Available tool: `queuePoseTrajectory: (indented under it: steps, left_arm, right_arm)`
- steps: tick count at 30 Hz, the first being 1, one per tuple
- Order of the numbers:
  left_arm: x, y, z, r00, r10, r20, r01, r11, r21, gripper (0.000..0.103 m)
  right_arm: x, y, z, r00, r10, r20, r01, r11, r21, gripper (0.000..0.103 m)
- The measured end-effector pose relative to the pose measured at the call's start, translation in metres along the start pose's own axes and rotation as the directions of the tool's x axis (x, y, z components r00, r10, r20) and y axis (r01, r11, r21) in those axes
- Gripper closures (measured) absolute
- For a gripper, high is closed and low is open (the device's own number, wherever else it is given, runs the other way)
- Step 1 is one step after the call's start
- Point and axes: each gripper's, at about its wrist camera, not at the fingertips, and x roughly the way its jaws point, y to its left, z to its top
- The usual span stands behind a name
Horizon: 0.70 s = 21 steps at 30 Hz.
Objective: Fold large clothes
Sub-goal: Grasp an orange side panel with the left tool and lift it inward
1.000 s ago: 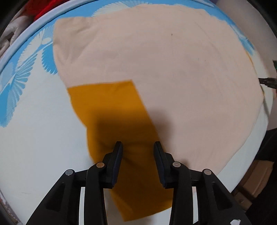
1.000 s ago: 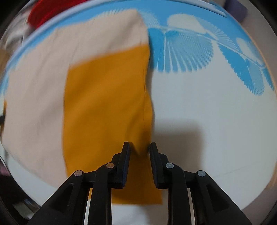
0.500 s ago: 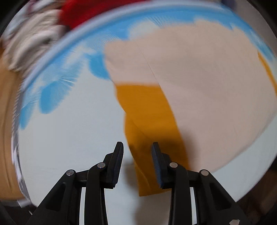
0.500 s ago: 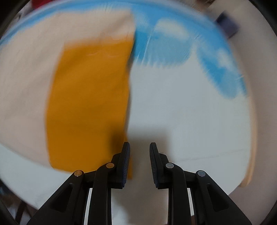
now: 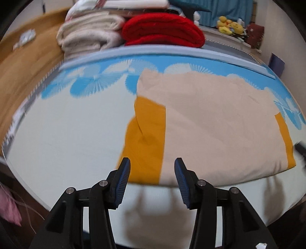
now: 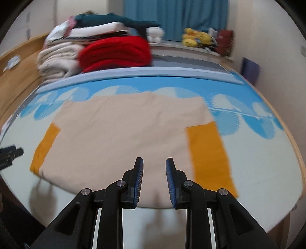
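While the left gripper (image 5: 152, 179) hangs above the near edge of the bed (image 5: 67, 134), its jaws stand wide apart with nothing between them, and the left wrist view looks over them at the garment (image 5: 220, 124), a large beige piece lying flat on the white and blue patterned sheet. An orange sleeve (image 5: 147, 138) is folded in along the garment's left side, directly ahead of the jaws, and a narrow orange strip (image 5: 285, 139) shows along its far right edge. Behind the bed's foot sit a folded red blanket (image 5: 162, 30) and a stack of cream blankets (image 5: 88, 36), with yellow plush toys (image 5: 229, 25) farther back on a ledge. From the right wrist view, the right gripper (image 6: 154, 181) also hovers over the near edge, its jaws parted more narrowly and gripping nothing, aimed at the beige middle of the garment (image 6: 124, 138). Here the orange sleeve on the right (image 6: 208, 153) lies just beside the jaws, the other orange sleeve (image 6: 45, 147) sits at the far left, and the tip of the left gripper (image 6: 11, 153) shows at the left margin. A blue curtain (image 6: 176, 17) hangs behind the piled blankets (image 6: 57, 59).
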Motion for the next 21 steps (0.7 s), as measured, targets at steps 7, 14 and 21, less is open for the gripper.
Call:
queuePoseTrajectory:
  steps: [7, 14, 21]
  left_arm:
    - [0.01, -0.005, -0.01, 1.0, -0.009, -0.019, 0.009, 1.0, 0.008, 0.061]
    - [0.041, 0.021, -0.02, 0.955, -0.268, -0.126, 0.233, 0.943, -0.239, 0.062]
    - [0.08, 0.048, -0.033, 0.886, -0.416, -0.205, 0.272, 0.825, -0.496, 0.055]
  right_arm:
    - [0.059, 0.018, -0.006, 0.995, -0.054, -0.082, 0.047, 0.995, -0.083, 0.077]
    - [0.115, 0.02, -0.03, 0.937, -0.11, -0.332, 0.081, 0.992, -0.1, 0.077]
    - [0.085, 0.03, -0.012, 0.985, -0.082, -0.151, 0.068, 0.993, -0.094, 0.077]
